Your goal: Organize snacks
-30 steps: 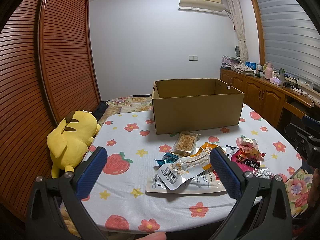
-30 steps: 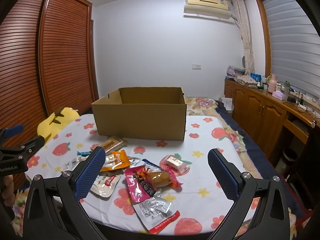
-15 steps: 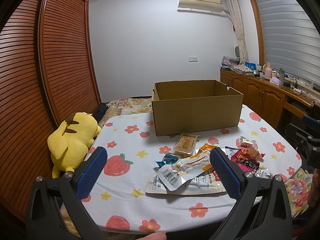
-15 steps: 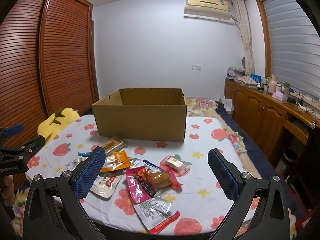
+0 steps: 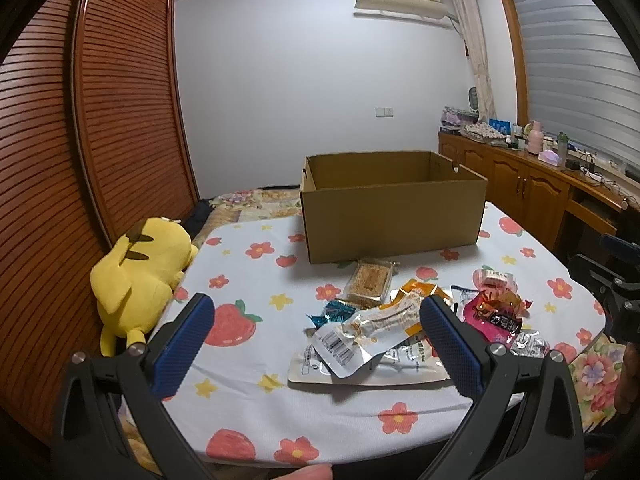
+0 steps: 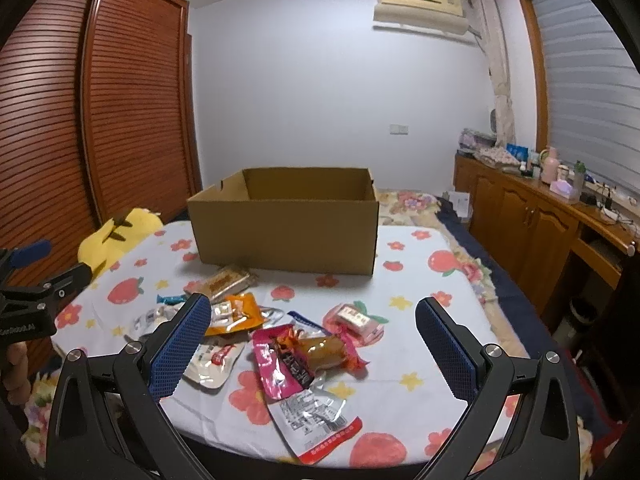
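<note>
Both grippers hang released over the near edge of the bench (image 5: 240,376), the left gripper (image 5: 316,320) and right gripper (image 6: 312,322) each showing 2 blue, dimpled rubber pads spread wide with nothing between them. The snacks (image 6: 280,336), a loose heap of crinkled foil and glossy plastic packets, lie at centre frame on the flower-and-strawberry printed cloth. Just behind them stands an open, rectangular corrugated cardboard box (image 6: 286,236), and a soft yellow plush toy (image 5: 140,276) slumps at the left.
</note>
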